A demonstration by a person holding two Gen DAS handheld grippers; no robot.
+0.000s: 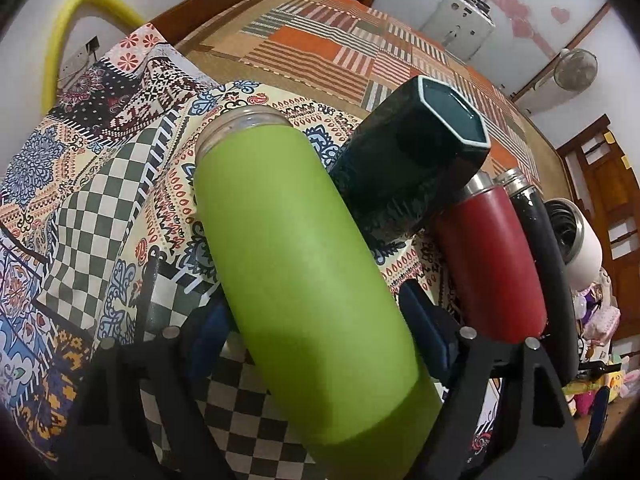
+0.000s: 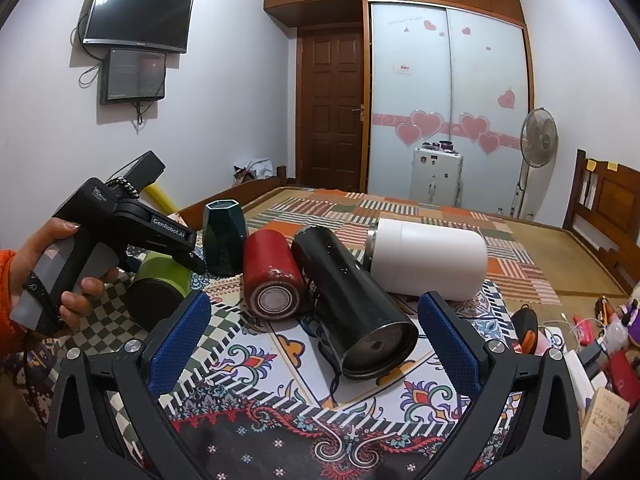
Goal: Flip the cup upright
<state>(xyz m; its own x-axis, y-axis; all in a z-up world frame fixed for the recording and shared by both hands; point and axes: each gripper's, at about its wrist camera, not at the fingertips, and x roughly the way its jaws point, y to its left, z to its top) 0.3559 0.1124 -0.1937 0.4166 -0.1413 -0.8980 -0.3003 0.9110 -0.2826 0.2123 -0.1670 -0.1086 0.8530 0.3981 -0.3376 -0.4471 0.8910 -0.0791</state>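
Note:
A green cup [image 1: 296, 264] lies between the blue pads of my left gripper [image 1: 316, 320], which is shut on its body; its open mouth points away and it is tilted. In the right wrist view the green cup [image 2: 160, 284] sits low under the left gripper [image 2: 192, 260]. A dark green hexagonal cup [image 2: 222, 238] stands upright behind it. A red cup [image 2: 272, 276], a black cup [image 2: 352, 308] and a white cup [image 2: 428, 256] lie on their sides on the patterned cloth [image 2: 280, 392]. My right gripper [image 2: 316, 344] is open and empty, its pads either side of the black cup's base.
The cloth covers a bed with a patchwork mat [image 2: 400, 216]. A headboard [image 2: 604, 208] is at the right, clutter [image 2: 592, 340] lies off the right edge, and a fan [image 2: 536, 140] stands by the wardrobe.

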